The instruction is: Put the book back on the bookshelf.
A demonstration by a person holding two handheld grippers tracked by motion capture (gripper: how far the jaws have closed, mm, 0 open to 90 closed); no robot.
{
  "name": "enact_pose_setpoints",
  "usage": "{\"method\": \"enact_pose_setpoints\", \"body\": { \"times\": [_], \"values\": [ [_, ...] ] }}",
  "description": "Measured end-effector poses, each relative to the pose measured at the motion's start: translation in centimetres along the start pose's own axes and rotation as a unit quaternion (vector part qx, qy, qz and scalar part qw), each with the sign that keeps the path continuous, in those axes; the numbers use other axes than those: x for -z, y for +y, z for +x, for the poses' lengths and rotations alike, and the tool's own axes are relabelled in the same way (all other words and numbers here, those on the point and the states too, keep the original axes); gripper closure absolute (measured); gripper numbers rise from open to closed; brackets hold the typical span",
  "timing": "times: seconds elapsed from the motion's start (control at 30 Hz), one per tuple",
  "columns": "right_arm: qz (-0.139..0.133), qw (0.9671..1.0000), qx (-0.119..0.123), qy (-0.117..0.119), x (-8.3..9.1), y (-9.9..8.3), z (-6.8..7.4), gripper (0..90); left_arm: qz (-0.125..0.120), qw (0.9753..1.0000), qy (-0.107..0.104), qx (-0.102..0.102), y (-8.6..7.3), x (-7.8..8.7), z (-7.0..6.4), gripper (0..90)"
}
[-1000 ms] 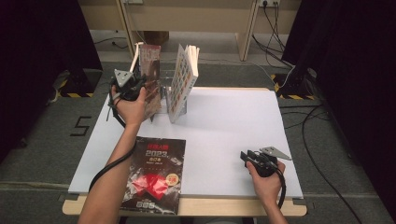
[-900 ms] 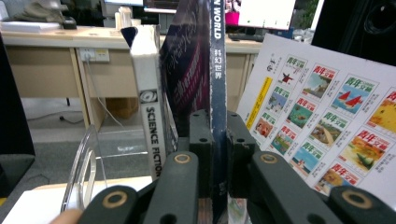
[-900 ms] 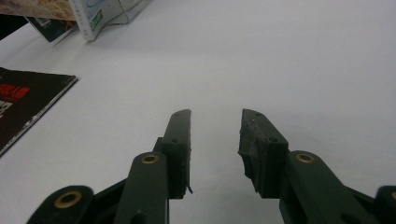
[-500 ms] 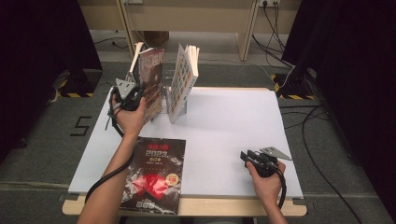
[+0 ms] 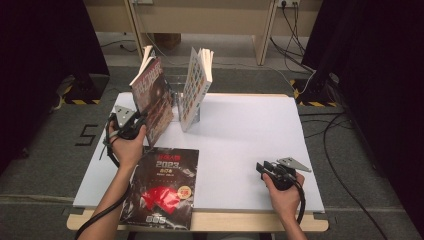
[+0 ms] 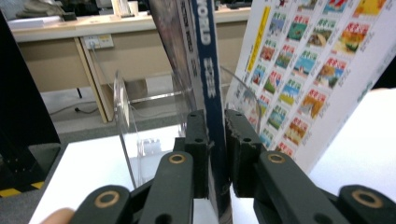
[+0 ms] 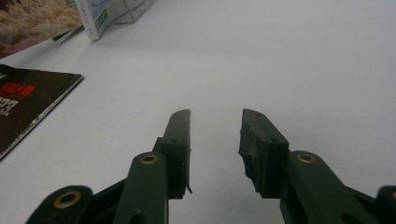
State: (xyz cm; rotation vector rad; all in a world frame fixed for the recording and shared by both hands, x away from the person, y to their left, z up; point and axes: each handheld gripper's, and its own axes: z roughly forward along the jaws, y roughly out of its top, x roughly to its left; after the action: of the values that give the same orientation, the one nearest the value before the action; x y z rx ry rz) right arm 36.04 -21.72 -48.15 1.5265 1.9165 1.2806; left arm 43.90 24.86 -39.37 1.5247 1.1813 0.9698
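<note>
The left gripper [image 5: 131, 123] holds a dark-covered magazine [image 5: 154, 97] upright near the table's [image 5: 250, 135] far left corner. In the left gripper view its jaws are clamped on the lower edge of the magazine [image 6: 205, 70], one on each face. Just beside it, toward the middle of the far edge, a second book [image 5: 196, 87] with rows of small coloured pictures on its cover stands tilted in a clear plastic stand [image 6: 140, 121]. The held magazine rises in front of that stand; whether it touches the stand cannot be told.

A third magazine [image 5: 162, 187], black with red print, lies flat at the near left edge. The right gripper [image 5: 265, 169] rests on the table near the near right corner, jaws moderately apart with nothing between them [image 7: 215, 140].
</note>
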Motion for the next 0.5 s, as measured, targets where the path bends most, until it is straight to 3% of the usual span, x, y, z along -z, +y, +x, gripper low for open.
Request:
{"method": "enact_pose_setpoints", "body": {
  "times": [0.07,0.23,0.5],
  "values": [
    [0.0,1.0,0.001,0.0,-0.1,0.0,0.0,63.5,-0.001,1.0,-0.002,0.004,-0.1,0.0,0.0,78.7],
    [0.004,1.0,-0.001,0.001,-0.1,0.0,0.1,63.1,-0.018,0.9992,-0.003,0.036,0.5,-0.2,0.2,76.0],
    [0.006,1.0,-0.006,0.001,0.0,-0.1,-0.2,62.7,-0.037,0.9978,-0.007,0.054,1.5,0.0,-0.2,74.7]
  ]
}}
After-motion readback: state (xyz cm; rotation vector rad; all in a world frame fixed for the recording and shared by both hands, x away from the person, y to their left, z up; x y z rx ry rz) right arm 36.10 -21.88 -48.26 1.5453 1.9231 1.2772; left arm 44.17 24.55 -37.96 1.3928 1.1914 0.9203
